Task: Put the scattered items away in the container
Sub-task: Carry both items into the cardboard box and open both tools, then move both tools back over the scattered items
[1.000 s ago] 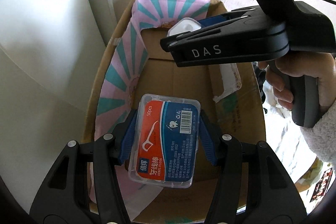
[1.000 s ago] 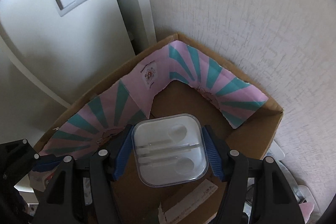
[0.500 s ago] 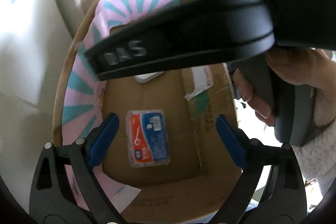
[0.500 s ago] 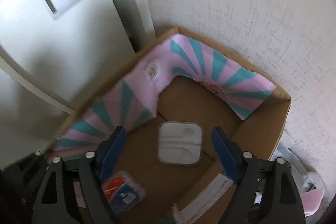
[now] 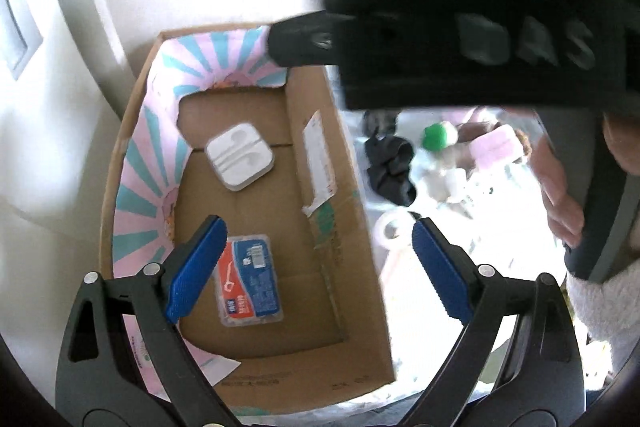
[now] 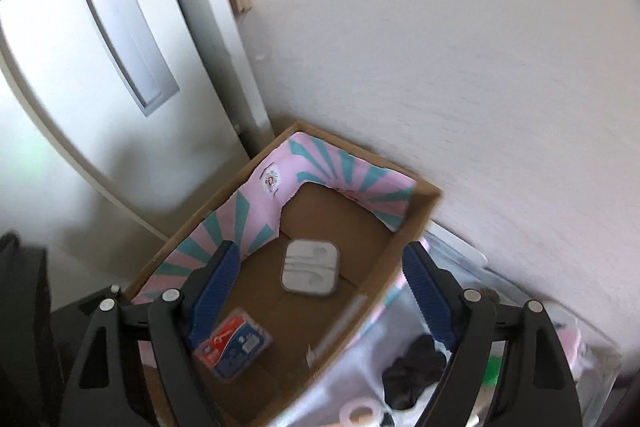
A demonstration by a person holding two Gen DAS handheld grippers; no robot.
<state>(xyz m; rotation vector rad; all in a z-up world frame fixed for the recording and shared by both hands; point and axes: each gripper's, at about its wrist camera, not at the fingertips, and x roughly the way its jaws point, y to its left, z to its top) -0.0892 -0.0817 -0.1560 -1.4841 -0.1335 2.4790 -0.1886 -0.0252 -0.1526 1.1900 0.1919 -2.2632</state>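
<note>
Both the left gripper [image 5: 316, 267] and right gripper [image 6: 316, 295] hang empty with jaws apart above the cardboard box [image 5: 360, 227], where the floss case [image 5: 249, 279] and white earbud case [image 5: 240, 161] lie, while the remaining clutter, seemingly a black scrunchie [image 5: 390, 163] among it, sits beyond the box's right edge, nearer the right gripper.

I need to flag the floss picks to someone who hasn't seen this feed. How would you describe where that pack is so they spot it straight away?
Find the open cardboard box lined with pink and teal striped paper, standing against the wall. The dental floss pick box lies flat on its floor at the near end. It is clear plastic with an orange and blue label, unlike the plain white earphone case further in.
</note>
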